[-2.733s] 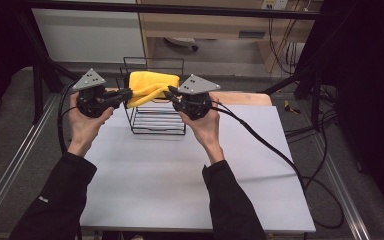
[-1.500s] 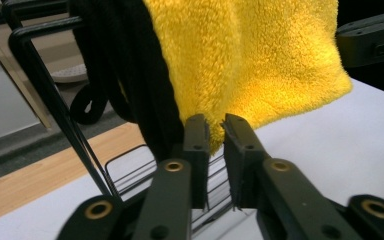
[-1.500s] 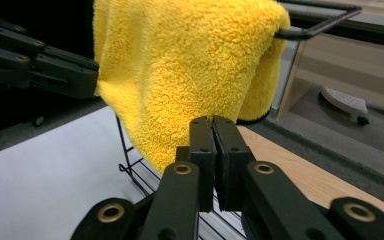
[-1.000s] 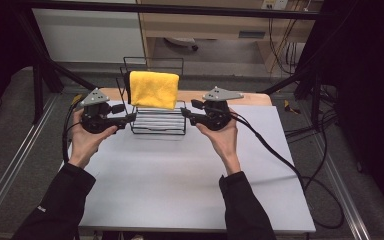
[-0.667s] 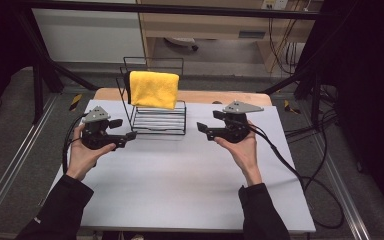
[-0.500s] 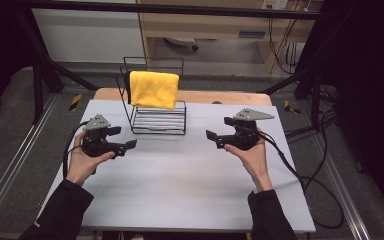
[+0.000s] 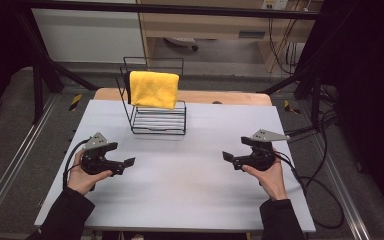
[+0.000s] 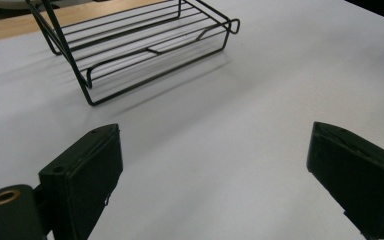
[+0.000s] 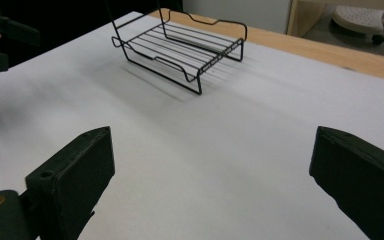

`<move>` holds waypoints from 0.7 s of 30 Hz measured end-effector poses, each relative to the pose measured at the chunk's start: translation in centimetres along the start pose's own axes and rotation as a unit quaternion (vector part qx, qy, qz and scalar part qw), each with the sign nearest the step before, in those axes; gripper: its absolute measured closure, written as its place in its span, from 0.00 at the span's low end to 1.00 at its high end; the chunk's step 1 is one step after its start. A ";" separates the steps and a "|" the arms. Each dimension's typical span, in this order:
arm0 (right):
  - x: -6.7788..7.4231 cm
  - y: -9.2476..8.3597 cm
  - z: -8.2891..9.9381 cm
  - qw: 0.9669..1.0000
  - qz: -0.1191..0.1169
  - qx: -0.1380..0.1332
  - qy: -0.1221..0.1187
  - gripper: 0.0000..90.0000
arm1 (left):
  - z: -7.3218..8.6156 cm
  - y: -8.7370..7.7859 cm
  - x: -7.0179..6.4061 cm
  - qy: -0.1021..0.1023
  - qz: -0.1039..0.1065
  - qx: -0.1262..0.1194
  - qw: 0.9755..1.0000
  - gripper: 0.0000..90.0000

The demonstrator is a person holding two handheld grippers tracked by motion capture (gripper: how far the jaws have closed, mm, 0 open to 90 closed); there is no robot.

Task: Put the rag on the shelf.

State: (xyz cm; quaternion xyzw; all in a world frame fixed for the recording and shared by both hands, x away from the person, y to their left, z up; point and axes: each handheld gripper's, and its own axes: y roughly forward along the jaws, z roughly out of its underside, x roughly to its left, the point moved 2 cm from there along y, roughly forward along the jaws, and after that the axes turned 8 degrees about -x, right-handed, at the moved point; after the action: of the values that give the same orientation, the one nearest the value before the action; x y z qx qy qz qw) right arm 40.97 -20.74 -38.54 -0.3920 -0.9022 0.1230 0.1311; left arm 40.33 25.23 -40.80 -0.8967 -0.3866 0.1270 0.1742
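Note:
A yellow towel (image 7: pixel 154 88) hangs folded over the top bar of a black wire rack (image 7: pixel 161 121) at the back middle of the white table (image 7: pixel 190 195). My left gripper (image 7: pixel 126 163) hovers low over the table's left side, well in front of the rack. My right gripper (image 7: pixel 226 156) does the same on the right. Both point inward at each other. Both pairs of jaws have just been opening and stand wide with nothing between them. The left gripper (image 8: pixel 215 175) view and the right gripper (image 9: pixel 210 175) view each show the rack's base (image 8: pixel 145 45) (image 9: pixel 185 50) ahead.
A wooden strip (image 7: pixel 230 97) runs behind the table's back edge. Black cables (image 7: pixel 325 200) trail off the right side. Metal rails (image 7: pixel 10 170) flank the table. In the right gripper view the left gripper (image 9: pixel 0 40) sits at the far left.
The towel, first held by both grippers, now hangs on the rack on its own. Both hands have drawn back from the rack toward me, apart and downward, and the jaws have opened.

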 end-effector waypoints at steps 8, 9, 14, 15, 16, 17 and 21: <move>-0.9 -1.5 3.1 1.000 0.000 0.007 0.021 0.02 | 2.2 -0.7 0.4 0.001 -0.002 -0.005 1.000 0.09; -1.1 -1.7 3.5 1.000 0.001 0.008 0.024 0.02 | 2.5 -0.8 0.5 0.001 -0.004 -0.004 1.000 0.09; -1.7 -2.4 5.1 0.999 0.005 0.017 0.031 0.01 | 3.4 -1.2 0.9 0.006 -0.009 0.005 1.000 0.09; -1.8 -2.6 5.4 0.999 0.006 0.021 0.034 0.01 | 3.5 -1.3 0.9 0.006 -0.009 0.004 1.000 0.09; -1.9 -2.7 5.7 0.999 0.006 0.023 0.034 0.01 | 3.6 -1.4 1.0 0.009 -0.009 0.004 1.000 0.09; -1.9 -2.8 5.9 0.999 0.007 0.024 0.035 0.01 | 3.7 -1.4 1.0 0.010 -0.010 0.004 1.000 0.09; -2.1 -3.3 6.8 0.999 0.004 0.025 0.037 0.00 | 4.3 -1.5 0.9 0.012 -0.009 0.008 1.000 0.09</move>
State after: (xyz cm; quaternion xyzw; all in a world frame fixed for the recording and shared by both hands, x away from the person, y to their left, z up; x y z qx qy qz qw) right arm 37.84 -25.29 -44.11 -0.3961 -0.8920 0.1314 0.1739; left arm 38.44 27.80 -44.19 -0.8932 -0.3916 0.1172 0.1871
